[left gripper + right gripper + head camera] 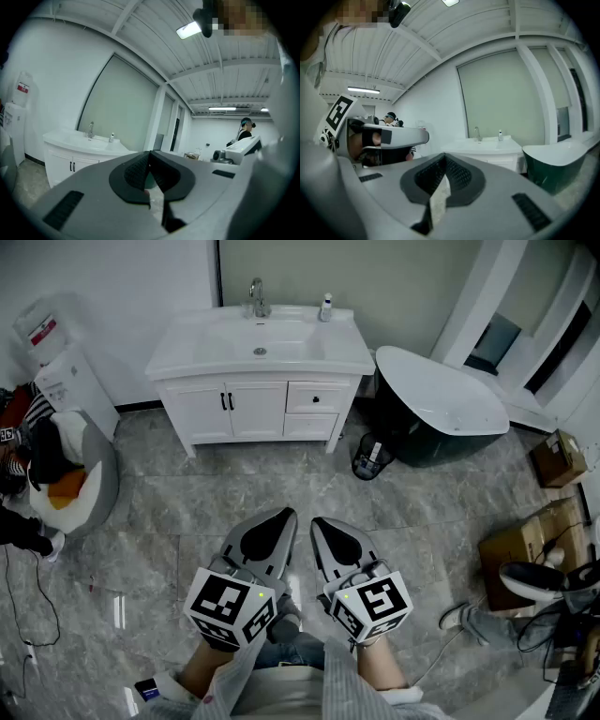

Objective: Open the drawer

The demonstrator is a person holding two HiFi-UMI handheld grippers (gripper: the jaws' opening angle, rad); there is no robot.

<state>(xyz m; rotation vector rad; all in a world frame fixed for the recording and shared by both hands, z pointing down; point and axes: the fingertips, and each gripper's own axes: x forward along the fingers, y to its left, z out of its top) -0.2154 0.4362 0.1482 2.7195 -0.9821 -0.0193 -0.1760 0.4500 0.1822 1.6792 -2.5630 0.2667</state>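
The left hand-held gripper [284, 517] is held low over the grey stone floor [169, 512]. Its jaws are seen pressed fully together, with nothing caught between them. Right beside it, the right hand-held gripper [321, 523] is carried the same way: jaws closed tight, nothing gripped. The two tips are kept just apart from each other, and both are pointed across the room at the white cabinet [202, 413], well apart from it.

The drawer [323, 390] is found at the cabinet's upper right, just right of the two doors [253, 413] and under the basin [258, 338]. It is marked by a small dark knob [316, 399] and is seen shut, flush with the cabinet front. A second, plain panel [309, 426] is set directly below it.

A tap [256, 298] and a small bottle [325, 307] are stood at the back edge of the basin. A dark bathtub [441, 413] is placed just right of the cabinet, with a small bin [371, 457] on the floor between the two. A water dispenser [70, 381] is seen against the wall at the left, and cardboard boxes [525, 554] are piled at the right edge.
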